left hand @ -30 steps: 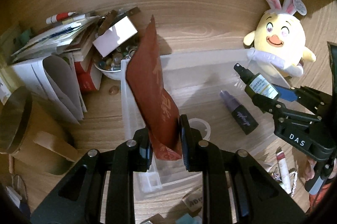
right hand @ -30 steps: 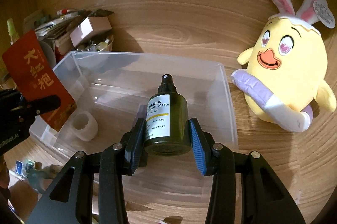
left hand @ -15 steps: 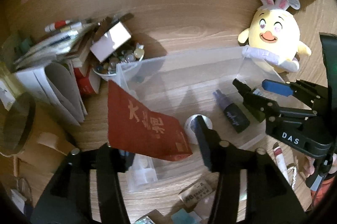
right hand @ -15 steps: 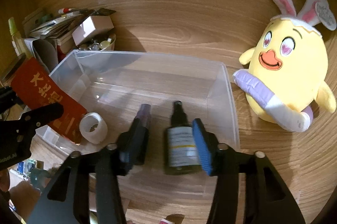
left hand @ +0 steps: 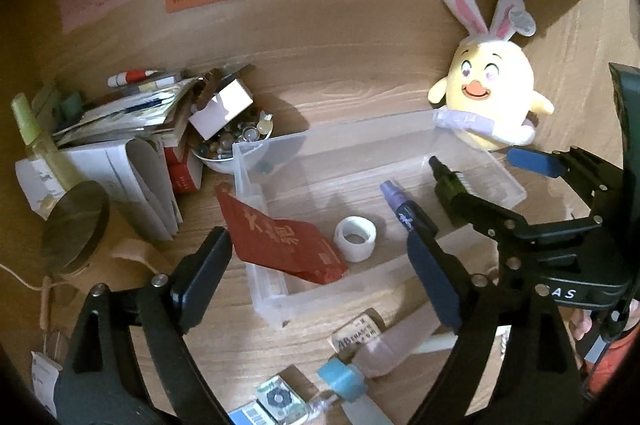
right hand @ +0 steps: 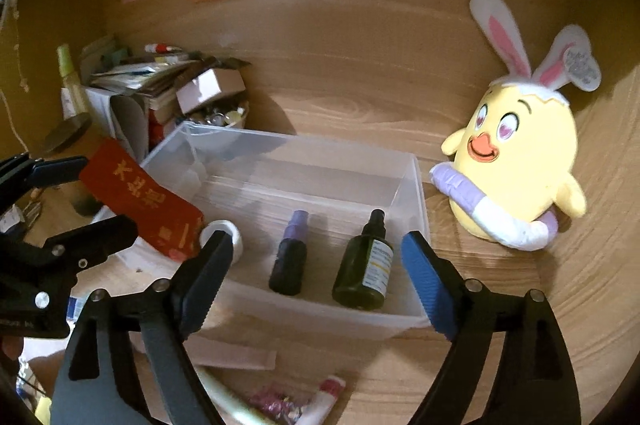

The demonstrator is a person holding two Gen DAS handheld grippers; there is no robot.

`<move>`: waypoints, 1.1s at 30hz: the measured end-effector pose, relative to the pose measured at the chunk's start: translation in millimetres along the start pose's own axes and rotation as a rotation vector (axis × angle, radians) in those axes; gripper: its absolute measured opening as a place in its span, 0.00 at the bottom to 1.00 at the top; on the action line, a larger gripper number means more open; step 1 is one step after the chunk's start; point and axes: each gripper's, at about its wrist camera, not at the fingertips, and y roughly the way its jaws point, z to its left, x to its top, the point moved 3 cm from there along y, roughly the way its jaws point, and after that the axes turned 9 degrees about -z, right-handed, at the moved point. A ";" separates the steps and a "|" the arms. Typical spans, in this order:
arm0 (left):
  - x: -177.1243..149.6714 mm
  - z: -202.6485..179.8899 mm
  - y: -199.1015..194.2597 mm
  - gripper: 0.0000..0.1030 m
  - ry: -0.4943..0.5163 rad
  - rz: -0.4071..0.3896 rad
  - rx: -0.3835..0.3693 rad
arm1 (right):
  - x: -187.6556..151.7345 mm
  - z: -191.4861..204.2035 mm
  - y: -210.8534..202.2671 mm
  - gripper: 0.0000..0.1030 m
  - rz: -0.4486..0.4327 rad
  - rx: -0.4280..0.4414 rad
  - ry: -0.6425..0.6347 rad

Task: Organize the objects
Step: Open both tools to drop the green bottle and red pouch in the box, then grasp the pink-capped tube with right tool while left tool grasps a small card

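A clear plastic bin sits on the wooden desk. A red packet leans over its left wall. Inside lie a white tape roll, a purple spray bottle and a dark green pump bottle, mostly hidden behind the right gripper in the left wrist view. My left gripper is open and empty, just in front of the packet. My right gripper is open and empty, in front of the two bottles.
A yellow bunny plush stands right of the bin. A pile of papers, boxes and a bowl of beads crowds the back left. Small packets, an eraser and tubes lie at the desk's front.
Both grippers opened and drew back. The red packet dropped from the left gripper onto the bin's left wall. The green bottle left the right gripper and lies in the bin.
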 end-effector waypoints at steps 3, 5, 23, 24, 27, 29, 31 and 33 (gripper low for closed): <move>-1.4 2.9 -13.3 0.91 -0.011 -0.011 -0.010 | 0.4 0.9 -12.6 0.85 -0.022 0.003 -0.002; -3.5 6.2 -21.1 0.92 -0.022 -0.015 -0.019 | -0.5 1.2 -23.2 0.86 -0.039 0.010 0.004; -69.4 37.9 -39.9 0.93 -0.048 0.089 0.004 | -51.1 -8.3 -53.1 0.87 0.009 0.008 0.066; -72.9 39.3 -39.8 0.93 -0.050 0.096 0.004 | -54.3 -9.2 -53.3 0.87 0.016 0.005 0.071; -88.3 45.2 -35.8 0.93 -0.057 0.129 0.009 | -65.7 -13.6 -52.5 0.87 0.041 -0.011 0.084; -97.0 48.4 -33.3 0.93 -0.062 0.148 0.014 | -75.8 -16.1 -49.9 0.87 0.068 -0.025 0.095; -105.3 51.8 -30.2 0.93 -0.071 0.170 0.011 | -85.8 -17.9 -45.7 0.87 0.099 -0.034 0.102; -114.2 54.4 -27.9 0.93 -0.086 0.189 0.010 | -93.1 -19.3 -43.6 0.87 0.114 -0.045 0.107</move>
